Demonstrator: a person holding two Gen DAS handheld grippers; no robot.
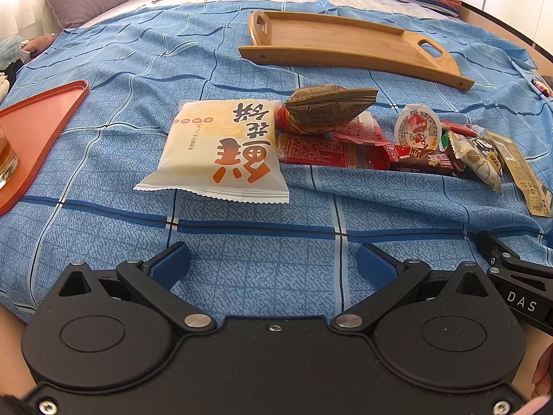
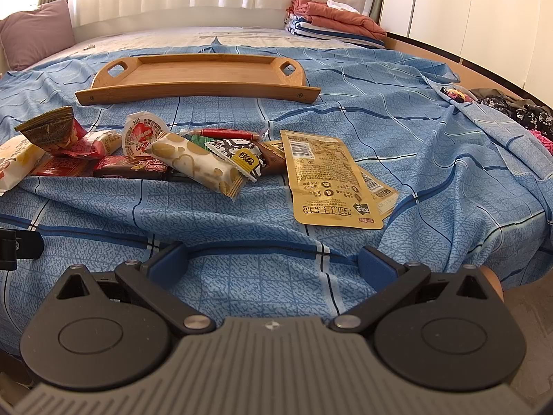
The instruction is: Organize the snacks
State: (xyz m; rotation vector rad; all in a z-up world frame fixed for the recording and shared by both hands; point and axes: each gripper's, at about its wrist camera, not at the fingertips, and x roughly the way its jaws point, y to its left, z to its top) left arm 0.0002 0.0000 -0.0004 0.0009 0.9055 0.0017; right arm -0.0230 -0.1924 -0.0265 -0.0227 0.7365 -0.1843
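Several snacks lie in a row on a blue checked cloth. In the left wrist view a white pastry packet (image 1: 221, 152) lies nearest, with a brown patterned pouch (image 1: 328, 107), red wrappers (image 1: 321, 148) and a round jelly cup (image 1: 417, 130) to its right. An empty wooden tray (image 1: 345, 43) sits behind them. In the right wrist view the tray (image 2: 197, 74) is at the back, with a tan flat pouch (image 2: 325, 180), a white-gold bar (image 2: 197, 164) and the jelly cup (image 2: 140, 135) in front. My left gripper (image 1: 273, 263) and right gripper (image 2: 273, 261) are open, empty, short of the snacks.
An orange tray (image 1: 38, 131) with a glass of amber drink (image 1: 5, 155) stands at the left. Folded blankets (image 2: 331, 22) and a mauve pillow (image 2: 34, 34) lie at the back of the bed. The bed's edge and dark clothes (image 2: 518, 110) are at the right.
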